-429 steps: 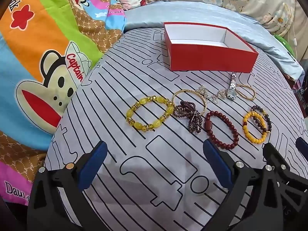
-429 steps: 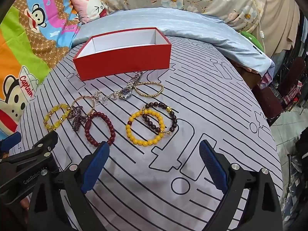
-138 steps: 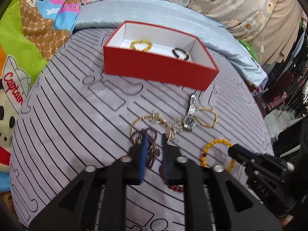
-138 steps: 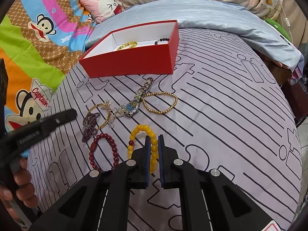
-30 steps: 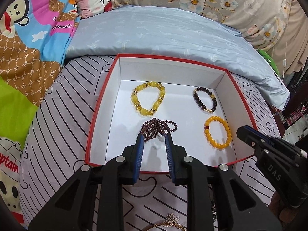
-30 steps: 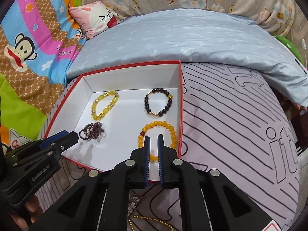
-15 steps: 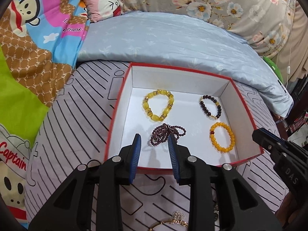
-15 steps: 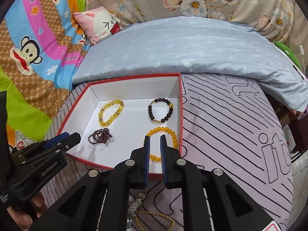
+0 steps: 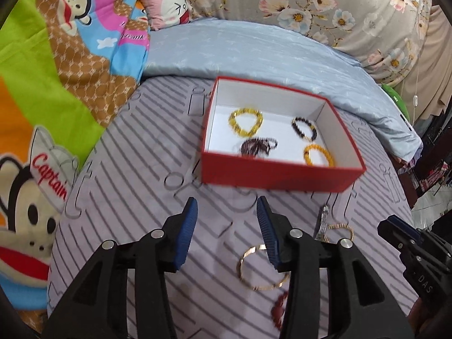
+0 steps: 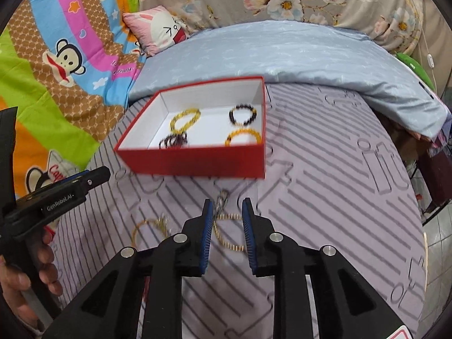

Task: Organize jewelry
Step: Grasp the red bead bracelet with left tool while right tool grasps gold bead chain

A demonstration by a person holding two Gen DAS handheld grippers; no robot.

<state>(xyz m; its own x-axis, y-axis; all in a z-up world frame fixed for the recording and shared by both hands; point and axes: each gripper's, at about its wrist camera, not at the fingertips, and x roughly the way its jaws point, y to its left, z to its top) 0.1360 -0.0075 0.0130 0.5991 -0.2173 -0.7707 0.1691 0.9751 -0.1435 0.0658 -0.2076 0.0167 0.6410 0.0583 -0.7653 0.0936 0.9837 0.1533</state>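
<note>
The red box point(image 9: 279, 175) holds a yellow faceted bracelet point(image 9: 245, 121), a dark bead bracelet point(image 9: 303, 128), a purple strand point(image 9: 257, 145) and an orange bead bracelet point(image 9: 317, 154). My left gripper point(image 9: 226, 202) hovers in front of the box, its jaws opening with nothing between them. A gold bangle point(image 9: 262, 265) and a dark red bead bracelet point(image 9: 278, 310) lie on the bed under its right finger. My right gripper point(image 10: 227, 202) is also opening and holds nothing. Below it on the bed lie a thin gold bracelet point(image 10: 226, 234) and a watch point(image 10: 221, 197).
The grey striped bedcover point(image 10: 325, 197) carries everything. A pale blue quilt point(image 9: 254, 50) is bunched behind the box, with a cartoon blanket point(image 9: 56, 84) on the left. The bed's edge drops off at the right point(image 10: 423, 226). A hand point(image 10: 28, 276) holds the left gripper's handle.
Both grippers have drawn back from over the box toward the loose jewelry, and their jaws have widened. The purple strand and the orange bracelet stay inside the box.
</note>
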